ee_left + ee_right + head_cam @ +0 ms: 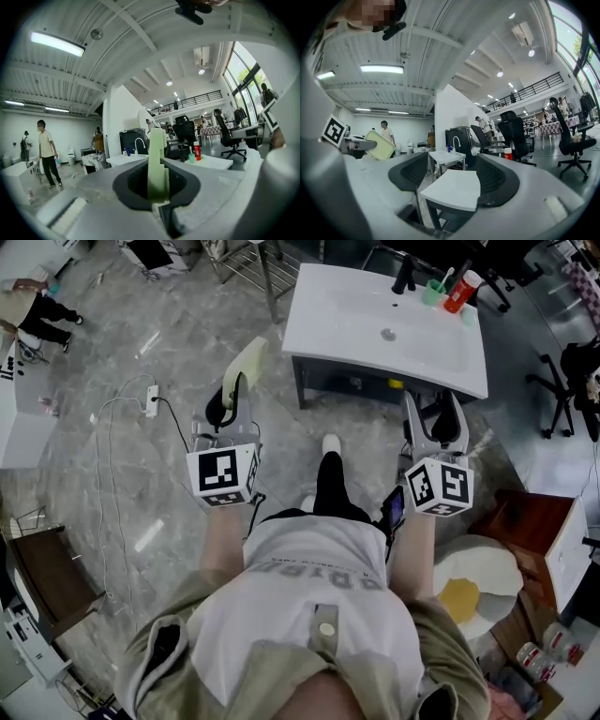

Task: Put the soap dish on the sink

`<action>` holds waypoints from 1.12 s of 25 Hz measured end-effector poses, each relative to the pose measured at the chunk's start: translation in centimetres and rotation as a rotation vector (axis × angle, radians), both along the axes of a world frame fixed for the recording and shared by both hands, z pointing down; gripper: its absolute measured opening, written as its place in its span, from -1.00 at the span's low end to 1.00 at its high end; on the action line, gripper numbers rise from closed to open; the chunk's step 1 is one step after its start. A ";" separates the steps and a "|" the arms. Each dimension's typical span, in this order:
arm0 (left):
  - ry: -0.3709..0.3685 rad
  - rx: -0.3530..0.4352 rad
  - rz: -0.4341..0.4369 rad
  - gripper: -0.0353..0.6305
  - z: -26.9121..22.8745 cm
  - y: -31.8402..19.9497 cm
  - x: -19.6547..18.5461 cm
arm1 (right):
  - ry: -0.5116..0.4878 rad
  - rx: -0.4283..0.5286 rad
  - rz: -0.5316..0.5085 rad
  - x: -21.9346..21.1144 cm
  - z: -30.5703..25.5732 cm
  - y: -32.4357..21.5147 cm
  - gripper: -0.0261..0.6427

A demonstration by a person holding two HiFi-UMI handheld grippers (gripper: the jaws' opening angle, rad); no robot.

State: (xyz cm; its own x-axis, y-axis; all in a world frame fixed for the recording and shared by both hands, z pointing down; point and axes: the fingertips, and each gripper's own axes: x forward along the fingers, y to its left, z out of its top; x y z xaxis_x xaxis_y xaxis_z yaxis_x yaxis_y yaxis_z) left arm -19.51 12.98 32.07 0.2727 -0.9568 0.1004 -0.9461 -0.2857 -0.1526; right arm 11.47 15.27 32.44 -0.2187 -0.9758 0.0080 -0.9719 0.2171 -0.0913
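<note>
The person stands facing the sink (339, 317), not yet up to it, both grippers held out level toward its front edge. The left gripper (232, 401) has its jaws pinched tight on the soap dish (247, 362), gripping it by one rim so the dish stands on edge, just short of the sink's front left corner. I would guess the rim grip keeps the jaws clear when it is laid flat on the top. The right gripper (434, 409) holds nothing: its jaws stand apart, aimed at the sink's front right corner, likely just kept out of the way. A tap (404, 276), green cup (433, 292) and red bottle (459, 292) crowd the sink's far edge, so the bare near side looks the easier landing spot.
</note>
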 end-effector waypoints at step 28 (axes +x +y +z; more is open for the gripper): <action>0.007 0.026 0.048 -0.84 -2.1 -21.9 8.0 | 0.001 0.037 -0.057 4.9 -2.4 -21.5 0.02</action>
